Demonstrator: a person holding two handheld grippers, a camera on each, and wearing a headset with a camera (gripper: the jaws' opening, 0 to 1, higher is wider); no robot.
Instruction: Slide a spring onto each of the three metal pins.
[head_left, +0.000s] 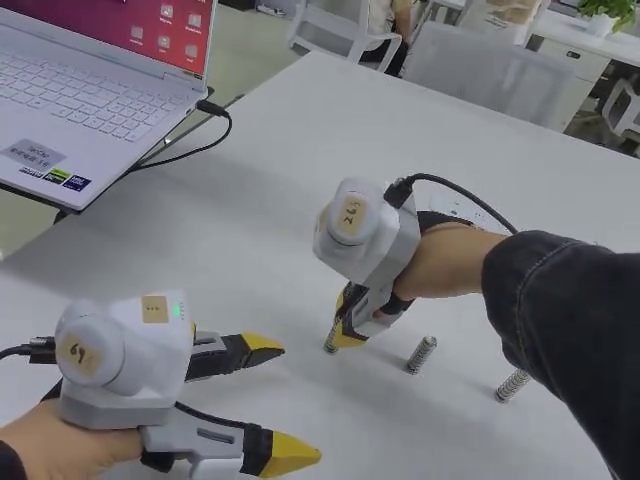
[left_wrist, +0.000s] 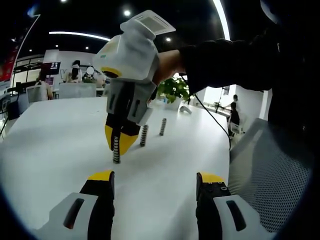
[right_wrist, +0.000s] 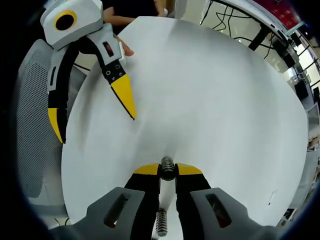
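The coiled grey metal spring everything hangs off here is standing on end on the white table, long axis pretty much vertical, bottom end touching the tabletop. The right gripper comes straight down on it with its yellow-tipped jaws clamped onto it. In the right gripper view the coil's top end pokes out between the tips and the rest runs back between the jaws. Can't tell if there's a pin inside it. Two more grey metal springs stand roughly upright in a row off to that spring's right in the head view, apart from each other. The left gripper sits to the clamped spring's near left, jaws spread wide with nothing between them. A silver laptop is well off to the far left of it.
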